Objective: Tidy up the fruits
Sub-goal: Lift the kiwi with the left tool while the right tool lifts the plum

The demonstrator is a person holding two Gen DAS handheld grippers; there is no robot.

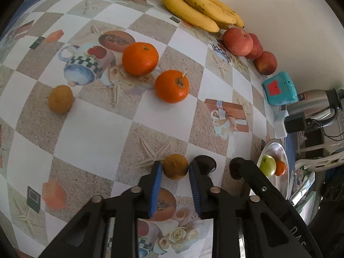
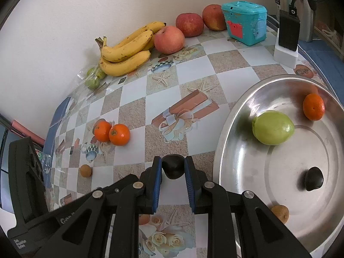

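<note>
Two hand-held grippers work over a table [image 2: 232,73] covered in a checked, picture-printed cloth.

The left gripper [image 1: 175,167] points steeply down at the table, and a small brown round fruit [image 1: 175,166] sits between its blue pads. The pads appear to touch both sides of it, so it looks gripped, resting on or just above the cloth. This fruit looks light, firm and thin-skinned, with a dull surface that should not slip. The pads meet it across its widest part, which seems the right place to hold.

The right gripper [image 2: 173,168], angled down just as steeply, is closed on a dark, nearly black fruit [image 2: 173,166]. That one looks smooth and slightly glossy, so it may slide under a loose hold. It hangs just beside the rim of a steel dish [image 2: 228,129].

The dish holds a green fruit [image 2: 273,128], a tangerine [image 2: 313,106], another dark fruit [image 2: 314,178] and a brown one [image 2: 280,213].
</note>
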